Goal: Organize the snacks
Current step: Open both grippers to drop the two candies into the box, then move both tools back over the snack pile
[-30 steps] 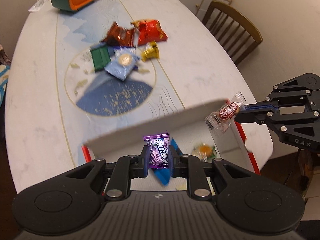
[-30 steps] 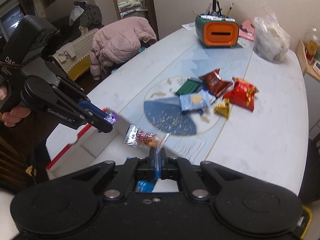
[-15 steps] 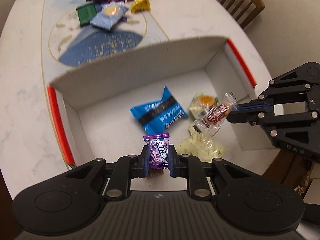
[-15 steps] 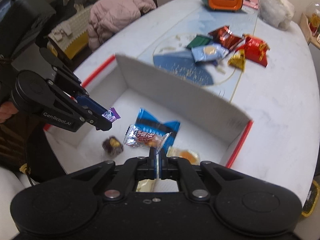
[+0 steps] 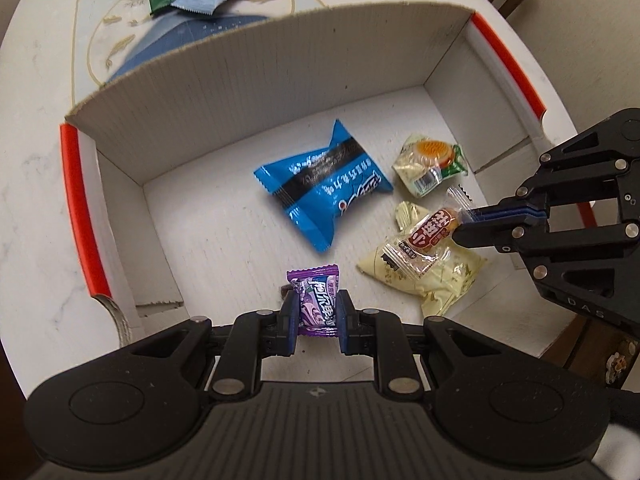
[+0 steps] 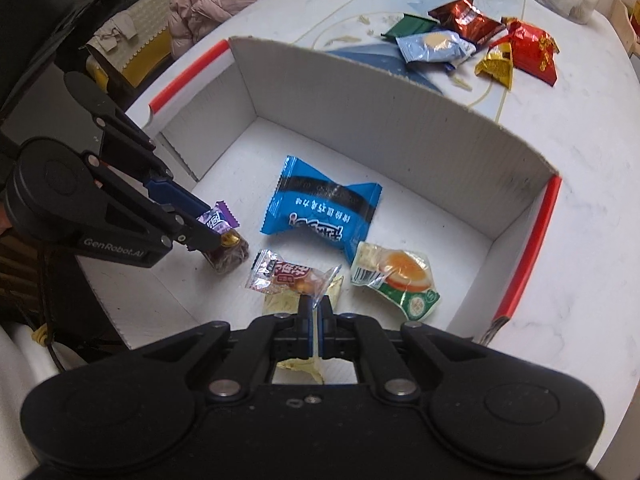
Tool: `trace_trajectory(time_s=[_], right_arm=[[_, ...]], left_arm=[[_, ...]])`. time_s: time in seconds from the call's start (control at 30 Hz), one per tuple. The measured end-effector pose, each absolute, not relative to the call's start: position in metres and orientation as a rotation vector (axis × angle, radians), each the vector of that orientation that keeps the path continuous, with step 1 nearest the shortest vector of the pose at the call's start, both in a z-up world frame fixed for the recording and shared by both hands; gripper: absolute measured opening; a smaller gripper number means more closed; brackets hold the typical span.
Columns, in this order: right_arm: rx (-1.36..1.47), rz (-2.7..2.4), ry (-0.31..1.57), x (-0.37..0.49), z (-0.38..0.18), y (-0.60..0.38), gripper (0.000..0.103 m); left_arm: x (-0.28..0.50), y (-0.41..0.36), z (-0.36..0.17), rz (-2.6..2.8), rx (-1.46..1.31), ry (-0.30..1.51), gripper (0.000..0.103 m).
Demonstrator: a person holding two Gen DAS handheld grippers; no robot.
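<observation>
Snacks held over white box (image 5: 280, 80).
L gripper (image 5: 318, 314) clamped purple candy (image 5: 316, 304) at 6 o'clock; R gripper (image 6: 315, 316) pinched clear-wrapped candy (image 6: 286, 276).

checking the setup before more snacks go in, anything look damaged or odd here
The white cardboard box has a ragged, uneven top edge on its far wall, as if a flap was torn off. Pale crumbs or flakes lie scattered on the white table near the loose snack pile.
</observation>
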State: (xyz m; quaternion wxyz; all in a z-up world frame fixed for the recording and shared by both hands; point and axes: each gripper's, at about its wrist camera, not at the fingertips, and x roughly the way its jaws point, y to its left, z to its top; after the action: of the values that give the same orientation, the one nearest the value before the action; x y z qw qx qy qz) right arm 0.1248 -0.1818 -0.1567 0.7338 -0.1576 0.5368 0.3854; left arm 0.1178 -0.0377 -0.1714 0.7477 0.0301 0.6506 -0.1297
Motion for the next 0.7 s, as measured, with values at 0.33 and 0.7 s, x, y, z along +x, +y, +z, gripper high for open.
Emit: trace_trajectory(time_s=[0.33, 0.7], right_arm=[[-0.306, 0.822, 1.198, 0.124, -0.159, -0.187, 0.008], [-0.239, 0.827, 1.159, 0.122, -0.14, -0.196, 0.024]], left_arm=[[0.112, -0.038, -0.176, -0.276, 0.055, 1.42, 0.019], [0.098, -0.032, -0.16, -0.274, 0.034, 1.356, 0.027]])
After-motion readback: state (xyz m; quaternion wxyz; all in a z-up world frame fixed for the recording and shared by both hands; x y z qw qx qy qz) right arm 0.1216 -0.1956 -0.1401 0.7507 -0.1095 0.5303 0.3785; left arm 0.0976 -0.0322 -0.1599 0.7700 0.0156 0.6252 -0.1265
